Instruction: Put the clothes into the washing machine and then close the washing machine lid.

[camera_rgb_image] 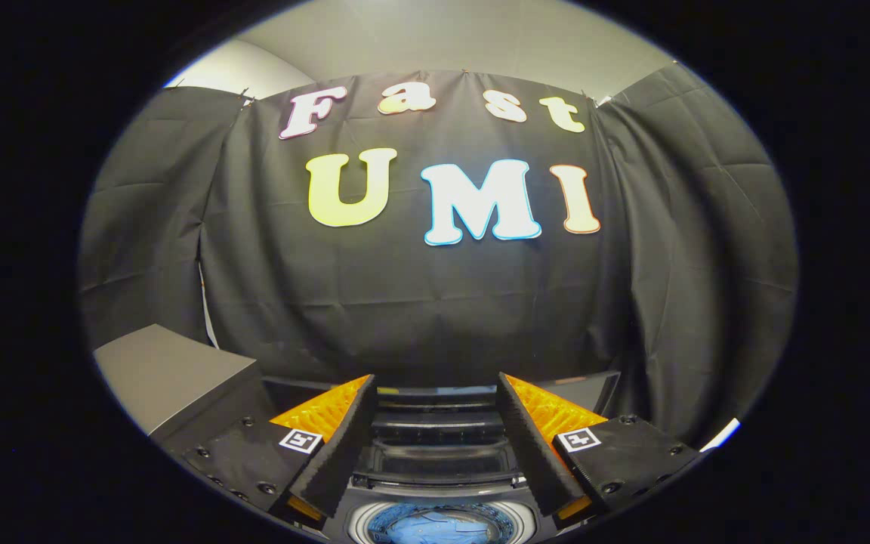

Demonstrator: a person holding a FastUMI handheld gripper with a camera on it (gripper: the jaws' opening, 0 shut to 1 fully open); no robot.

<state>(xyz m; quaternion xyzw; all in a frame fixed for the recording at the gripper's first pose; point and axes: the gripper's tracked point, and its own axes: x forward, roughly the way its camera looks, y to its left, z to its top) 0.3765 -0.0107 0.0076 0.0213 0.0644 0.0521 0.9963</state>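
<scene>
**Clothes in the drum, lid still up**

The gripper hangs over the washing machine with its two fingers spread wide apart, nothing pinched between them. Nearest to the onlooker, low in the gap between the fingers, sits the machine's round drum opening, ringed by a pale rim. Blue clothes lie bunched inside that drum, below the fingers and touching neither of them.

Just past the drum, still between the fingers, the washing machine lid stands raised at the back of the machine; it looks like a dark frame with a clear pane, folded upward. The drum is uncovered.

To one side of the machine, beyond the finger there, is a grey box with a flat top, close beside the machine; whether the two touch cannot be told.

Behind the machine hangs the black cloth wall, creased and draped, and above that cloth a strip of pale ceiling.
</scene>
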